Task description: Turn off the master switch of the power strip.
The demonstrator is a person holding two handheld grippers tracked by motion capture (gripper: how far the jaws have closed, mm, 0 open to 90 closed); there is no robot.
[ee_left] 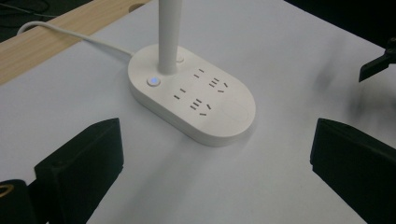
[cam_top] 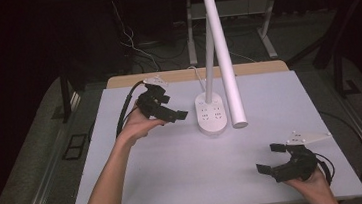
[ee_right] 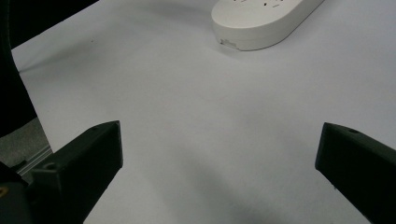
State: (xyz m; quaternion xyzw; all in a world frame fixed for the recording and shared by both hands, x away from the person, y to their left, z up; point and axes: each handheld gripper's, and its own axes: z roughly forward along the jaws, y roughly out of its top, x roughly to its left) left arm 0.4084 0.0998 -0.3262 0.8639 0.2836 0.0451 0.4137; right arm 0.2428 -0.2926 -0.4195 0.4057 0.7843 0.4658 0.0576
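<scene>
The left gripper [cam_top: 167,108] was held wide, just left of the desk lamp's socket base [cam_top: 211,113]. The right gripper [cam_top: 272,158] was held wide over the worktop [cam_top: 175,168], near right.

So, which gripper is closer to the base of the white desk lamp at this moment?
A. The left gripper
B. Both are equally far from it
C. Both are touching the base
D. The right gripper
A. In the high view the left gripper hovers just beside the lamp base, its fingers open and not touching it, while the right gripper is held open far off, near the table's front right edge.
</scene>
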